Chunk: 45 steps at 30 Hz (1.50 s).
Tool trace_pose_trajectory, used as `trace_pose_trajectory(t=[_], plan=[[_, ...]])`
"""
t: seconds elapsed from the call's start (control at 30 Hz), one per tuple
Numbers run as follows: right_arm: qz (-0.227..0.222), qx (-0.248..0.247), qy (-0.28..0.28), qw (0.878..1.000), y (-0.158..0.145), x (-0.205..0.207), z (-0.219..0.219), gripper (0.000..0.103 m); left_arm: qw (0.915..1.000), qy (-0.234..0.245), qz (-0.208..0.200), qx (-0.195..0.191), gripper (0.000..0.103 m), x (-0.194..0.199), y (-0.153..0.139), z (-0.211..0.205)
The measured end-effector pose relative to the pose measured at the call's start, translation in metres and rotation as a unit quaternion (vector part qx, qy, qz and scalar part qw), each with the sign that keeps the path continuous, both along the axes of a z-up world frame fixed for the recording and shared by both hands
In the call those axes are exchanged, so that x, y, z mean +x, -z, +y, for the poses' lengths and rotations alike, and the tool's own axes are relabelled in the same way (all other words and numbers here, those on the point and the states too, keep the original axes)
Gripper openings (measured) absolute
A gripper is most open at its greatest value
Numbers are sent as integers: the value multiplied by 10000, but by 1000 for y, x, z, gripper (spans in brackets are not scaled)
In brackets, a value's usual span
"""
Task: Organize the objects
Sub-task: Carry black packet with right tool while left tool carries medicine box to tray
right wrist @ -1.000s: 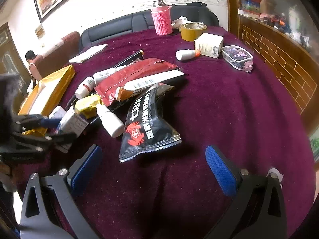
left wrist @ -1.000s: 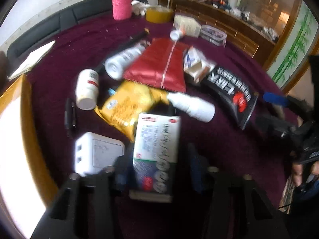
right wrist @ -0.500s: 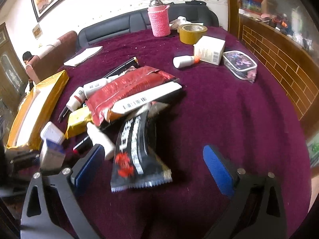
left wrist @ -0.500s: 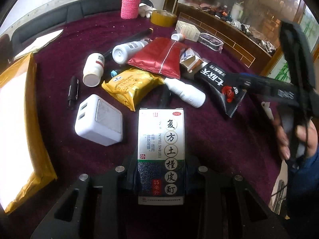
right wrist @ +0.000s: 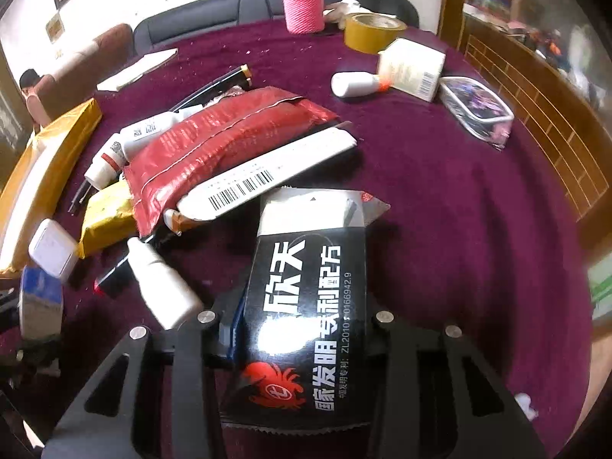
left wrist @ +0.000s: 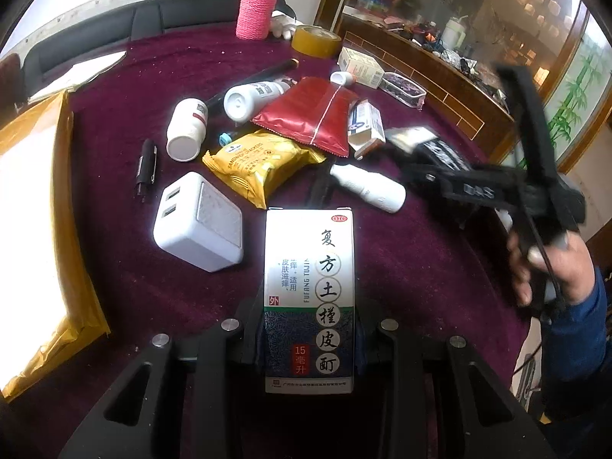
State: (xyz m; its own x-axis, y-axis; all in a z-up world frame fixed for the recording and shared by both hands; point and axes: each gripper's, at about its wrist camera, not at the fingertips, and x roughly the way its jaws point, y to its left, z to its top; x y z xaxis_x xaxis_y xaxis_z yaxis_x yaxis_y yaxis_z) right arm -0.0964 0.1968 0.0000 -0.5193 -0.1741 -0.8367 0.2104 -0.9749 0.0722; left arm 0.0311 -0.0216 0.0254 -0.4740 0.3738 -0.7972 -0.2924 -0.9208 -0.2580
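- black sachet (right wrist: 306, 306) with the red crab print sits between the pads of the right tongs (right wrist: 302, 329), its long axis running straight away from the wrist along the fingers, far end pointing at the heap in the middle of the worktop (right wrist: 459, 199).
- the right tongs have just been closing, and the sachet is between them; the pads appear to press its sides, so i judge it pinched, near its printed lower half.
- medicine box (left wrist: 309, 298), white with a dark blue foot, is clamped in the left tongs (left wrist: 310, 340), long axis likewise in line with the fingers, held above the worktop just short of the white charger (left wrist: 199, 229).
- both hands are therefore loaded; the right hand (left wrist: 543, 264) is the nearer one to the sachet's old spot at the heap's right edge.
- red pouch (right wrist: 225, 145), yellow snack pack (left wrist: 260, 160) and white bottle (right wrist: 164, 283) still lie in the heap.
- the next move probably turns on lifting the sachet clear without dragging that bottle, which lies just beside the left pad of the right tongs.
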Motion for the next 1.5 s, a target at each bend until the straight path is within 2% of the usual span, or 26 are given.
trace_pose_trajectory(t=[0.2,0.3,0.5,0.8,1.13,1.3,1.5], plan=[[101,-527,9,9986,-12,38,19,38,9998,-7,100,151,29,0,-7,-5],[204,-733,-111,9970,-22,39,8,38,9997,-38,141,197,29,1,-11,-9],[420,-836,-467,9945,-39,51,-19,38,9990,-141,298,299,29,10,-23,-20],[341,-943,-1080,9891,-47,53,-75,38,9958,-481,601,491,29,24,-43,-56],[353,-963,-1684,9804,-64,56,-140,38,9849,-1291,857,773,29,34,-52,-131],[263,-1027,-1962,9748,-66,51,-174,38,9772,-1729,866,880,29,37,-48,-168],[183,-1197,-2229,9673,-71,40,-214,38,9702,-2087,750,978,29,31,-33,-194]])
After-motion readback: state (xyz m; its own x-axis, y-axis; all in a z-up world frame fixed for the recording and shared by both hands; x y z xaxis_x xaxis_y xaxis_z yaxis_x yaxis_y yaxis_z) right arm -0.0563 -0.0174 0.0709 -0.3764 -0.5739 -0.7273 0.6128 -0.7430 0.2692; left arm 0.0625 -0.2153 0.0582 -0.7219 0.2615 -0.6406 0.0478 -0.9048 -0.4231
